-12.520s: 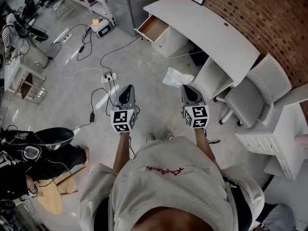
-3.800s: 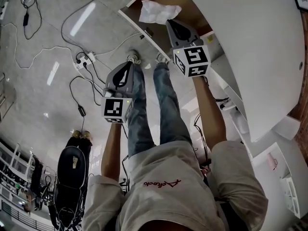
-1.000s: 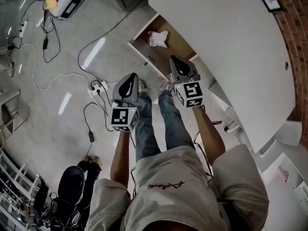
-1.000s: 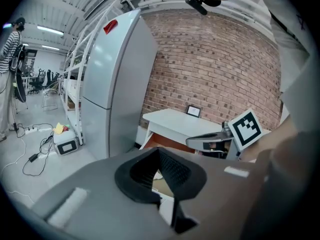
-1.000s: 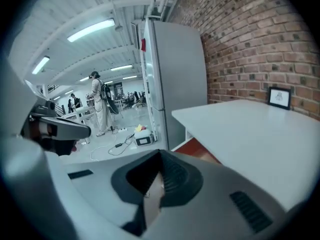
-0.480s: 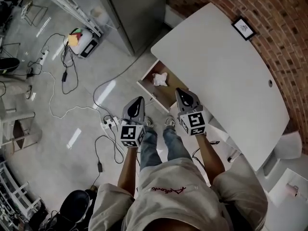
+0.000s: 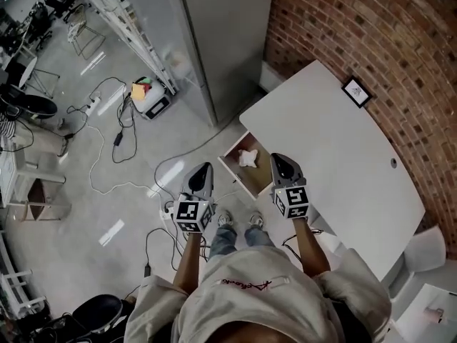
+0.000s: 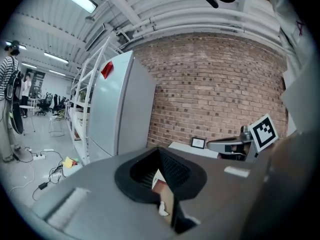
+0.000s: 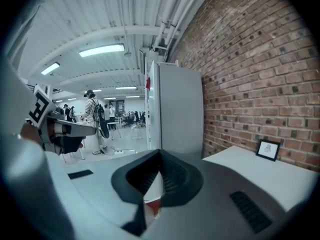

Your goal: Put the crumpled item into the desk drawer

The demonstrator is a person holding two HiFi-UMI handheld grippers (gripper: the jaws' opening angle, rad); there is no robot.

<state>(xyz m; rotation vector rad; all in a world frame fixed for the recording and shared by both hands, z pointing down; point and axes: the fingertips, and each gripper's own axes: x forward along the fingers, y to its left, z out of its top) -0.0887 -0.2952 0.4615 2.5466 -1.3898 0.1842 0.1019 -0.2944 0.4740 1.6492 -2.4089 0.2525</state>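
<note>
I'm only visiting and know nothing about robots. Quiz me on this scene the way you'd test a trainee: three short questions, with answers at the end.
1. True or false: the crumpled item lies inside the open desk drawer.
2. Pick one: the jaws of the right gripper are A) shut with nothing held, B) shut on the crumpled item, C) wide open.
3. Short answer: what small thing stands on the desk at the edge by the brick wall?

Key:
1. True.
2. A.
3. A picture frame.
</note>
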